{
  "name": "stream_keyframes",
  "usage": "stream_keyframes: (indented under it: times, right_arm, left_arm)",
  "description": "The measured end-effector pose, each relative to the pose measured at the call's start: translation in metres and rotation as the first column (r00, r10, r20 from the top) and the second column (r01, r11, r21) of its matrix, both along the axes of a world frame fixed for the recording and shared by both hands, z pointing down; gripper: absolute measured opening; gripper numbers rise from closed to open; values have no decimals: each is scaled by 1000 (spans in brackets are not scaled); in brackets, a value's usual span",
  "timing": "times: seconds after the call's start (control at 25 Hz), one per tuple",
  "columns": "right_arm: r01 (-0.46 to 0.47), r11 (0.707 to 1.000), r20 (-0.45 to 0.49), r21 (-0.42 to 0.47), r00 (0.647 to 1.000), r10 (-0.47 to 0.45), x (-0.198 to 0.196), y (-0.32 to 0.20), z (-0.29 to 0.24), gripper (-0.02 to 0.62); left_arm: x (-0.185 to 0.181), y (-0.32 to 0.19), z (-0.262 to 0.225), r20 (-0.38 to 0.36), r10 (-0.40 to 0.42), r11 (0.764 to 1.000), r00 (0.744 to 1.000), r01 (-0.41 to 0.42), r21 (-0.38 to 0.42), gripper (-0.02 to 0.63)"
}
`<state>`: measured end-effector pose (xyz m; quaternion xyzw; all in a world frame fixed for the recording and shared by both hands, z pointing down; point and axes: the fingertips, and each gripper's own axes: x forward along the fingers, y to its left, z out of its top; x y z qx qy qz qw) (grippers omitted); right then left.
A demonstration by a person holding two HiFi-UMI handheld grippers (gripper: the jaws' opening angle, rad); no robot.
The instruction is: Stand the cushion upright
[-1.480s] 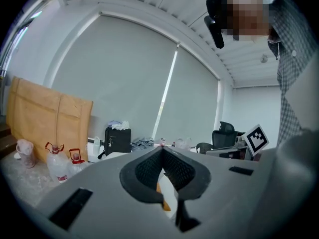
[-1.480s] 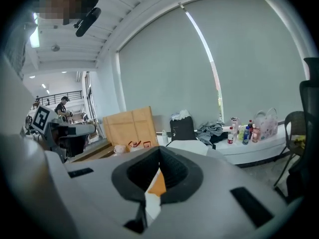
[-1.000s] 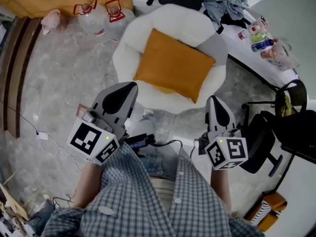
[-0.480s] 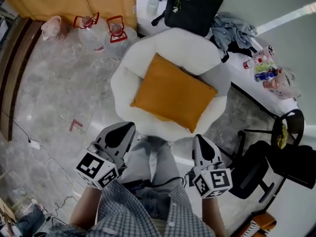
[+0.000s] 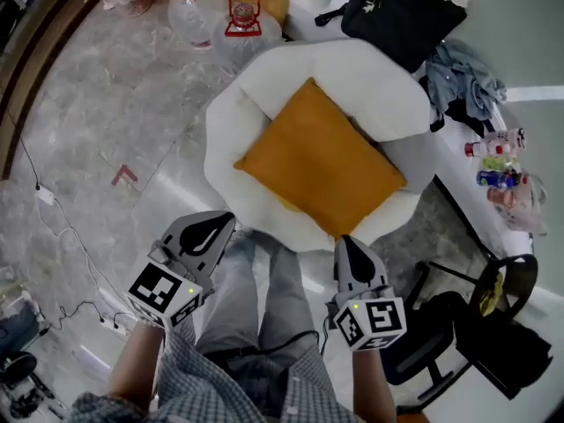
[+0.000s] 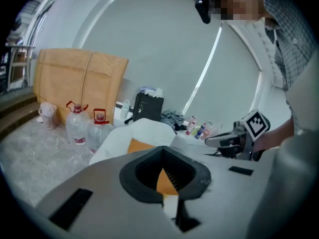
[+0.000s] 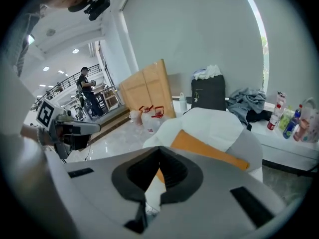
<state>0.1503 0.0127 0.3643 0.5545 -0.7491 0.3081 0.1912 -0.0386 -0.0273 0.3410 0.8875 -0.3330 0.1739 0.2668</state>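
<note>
**Two hand-held claws before a flat cushion.** The person's forearms reach forward from checked sleeves, one claw in each hand, both tilted forward and downward with their marker cubes at the rear. The left claw (image 5: 218, 225) and the right claw (image 5: 347, 246) are level with each other, with the person's legs between them. The jaws of each claw are closed together with nothing between them, as both gripper views show. There is one cushion (image 5: 322, 161), orange and nearly square, lying on its broad face on the seat of one white round armchair (image 5: 231, 117). It is ahead of both claws and clear of their tips, roughly midway between the lines they point along. Its slightly longer sides run obliquely, from far-left to near-right as seen from the claws. One corner points toward the chair back and the opposite corner points back toward the right claw. Beyond the armchair, ahead and left of the left claw, two water bottles (image 5: 248, 23) with red handles stand on the marble floor (image 5: 106, 113). One black bag (image 5: 404, 14) lies beyond the chair back. To the right of the right claw, several small bottles (image 5: 495, 159) stand on a white worktop (image 5: 467, 183), and one black office chair (image 5: 438, 331) sits just beside that claw.
</note>
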Motion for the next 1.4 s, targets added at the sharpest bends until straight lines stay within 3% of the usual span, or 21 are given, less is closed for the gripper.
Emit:
stream_keyframes:
  times: [0.08, 0.16, 0.36, 0.56, 0.68, 0.84, 1.0, 1.24, 1.4]
  right_arm:
    - [35, 999, 10, -12, 999, -35, 1, 0, 8, 2]
    - [74, 997, 11, -24, 997, -74, 2, 1, 17, 2]
    - [157, 987, 14, -31, 987, -157, 2, -8, 40, 3]
    - [193, 981, -10, -8, 981, -193, 4, -28, 60, 3]
    - [207, 978, -57, 16, 977, -206, 7, -48, 70, 2]
    - [237, 970, -125, 48, 965, -229, 12, -92, 84, 3]
    - [281, 958, -166, 58, 949, -268, 10, -132, 99, 2]
    - [420, 907, -224, 11, 885, -408, -6, -176, 136, 3]
    - [447, 894, -214, -27, 871, -442, -8, -209, 166, 3]
  left_arm:
    - [-2, -2, 13, 63, -23, 999, 998, 21, 25, 8]
    - [-4, -3, 24, 71, -62, 998, 996, 61, 21, 8]
    - [-6, -7, 53, 17, -183, 982, 983, 184, -33, 8]
    - [-4, -4, 83, -73, -288, 951, 955, 276, -142, 8]
    - [-8, -3, 102, -61, -312, 943, 948, 301, -142, 8]
    - [-9, -10, 125, -60, -318, 939, 946, 306, -154, 8]
    - [-4, -23, 139, -21, -271, 957, 962, 266, -118, 8]
    - [3, -46, 164, 2, -224, 971, 975, 223, -88, 8]
    - [-2, -54, 183, -23, -255, 961, 967, 250, -115, 8]
